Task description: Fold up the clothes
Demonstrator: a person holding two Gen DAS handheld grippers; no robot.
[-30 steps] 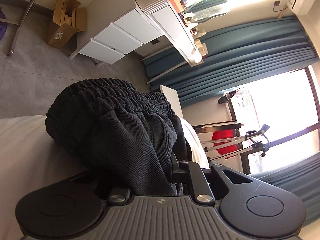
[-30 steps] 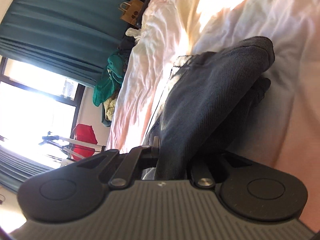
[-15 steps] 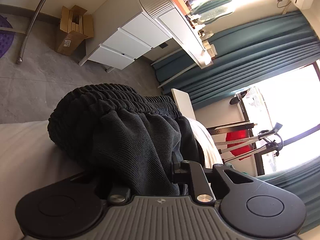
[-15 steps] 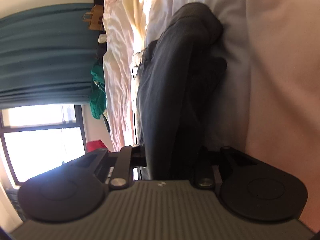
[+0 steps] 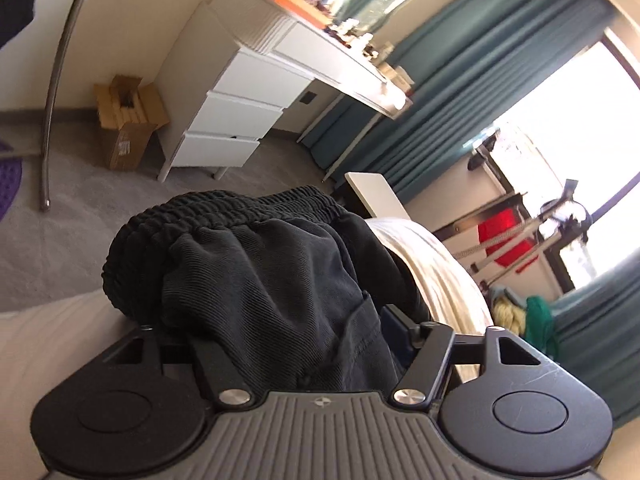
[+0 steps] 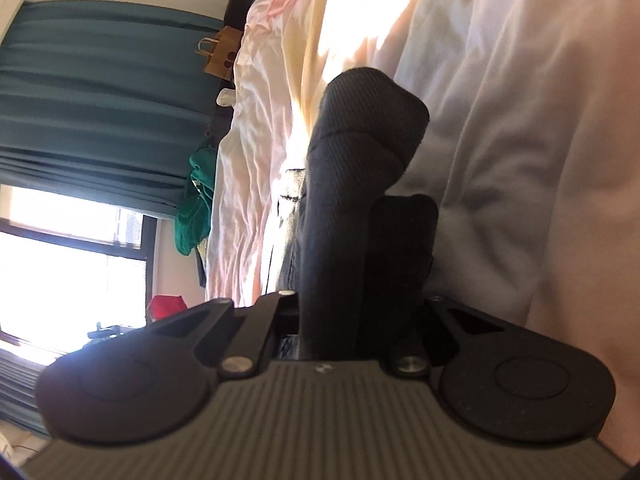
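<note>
- Left tool [image 5: 280,332]: jaws opening wide, the black shorts [image 5: 272,276] bunched between them, untouched by the pads.
- Right tool [image 6: 356,312]: jaws closing, clamped on a fold of the shorts [image 6: 360,184].
- Shorts run lengthwise away from each tool; elastic waistband [image 5: 224,208] at the far end ahead of the left tool.
- Bed [image 6: 520,120] beneath.

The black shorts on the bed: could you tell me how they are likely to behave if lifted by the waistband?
The black shorts would probably hang limp, since the ribbed cloth already slumps in soft folds. The gathered waistband looks elastic, so it may stretch under a pull. The thick bunched fabric should give the fingers good purchase.
</note>
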